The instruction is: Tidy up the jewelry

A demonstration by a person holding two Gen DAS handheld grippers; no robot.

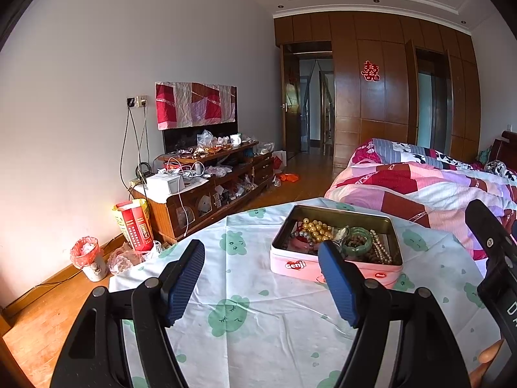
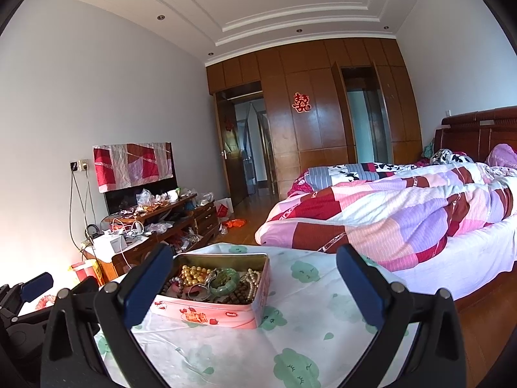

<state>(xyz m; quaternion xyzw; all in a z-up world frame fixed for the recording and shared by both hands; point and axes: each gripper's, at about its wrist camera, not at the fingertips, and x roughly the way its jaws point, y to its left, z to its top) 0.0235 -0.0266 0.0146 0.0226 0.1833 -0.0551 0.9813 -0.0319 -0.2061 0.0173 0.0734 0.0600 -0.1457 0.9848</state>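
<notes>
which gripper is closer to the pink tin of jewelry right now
Left, though only slightly. The left gripper hovers open just short of the pink tin, one fingertip overlapping its front wall. The right gripper, also open, frames it from slightly farther back.

Quilted bed (image 2: 404,213), cluttered cabinet (image 1: 206,187), red-lined bin (image 1: 89,258).

My left gripper (image 1: 261,252) hangs over the table (image 1: 245,339) with its jaws wide apart, nothing between the blue pads (image 1: 185,283). The pink tin (image 1: 336,270) is my landmark: open, sitting on the white cloth with green prints. Inside it: gold bead string (image 1: 318,230) toward the far left, green bangle (image 1: 357,243) right of that, pearl strand (image 1: 381,249) along the right wall. My right pad overlaps the tin's near rim in view; contact unclear. Right gripper (image 1: 494,252) is right of the tin, only partly in frame. Quilted bed (image 1: 429,187) is behind the tin.
</notes>
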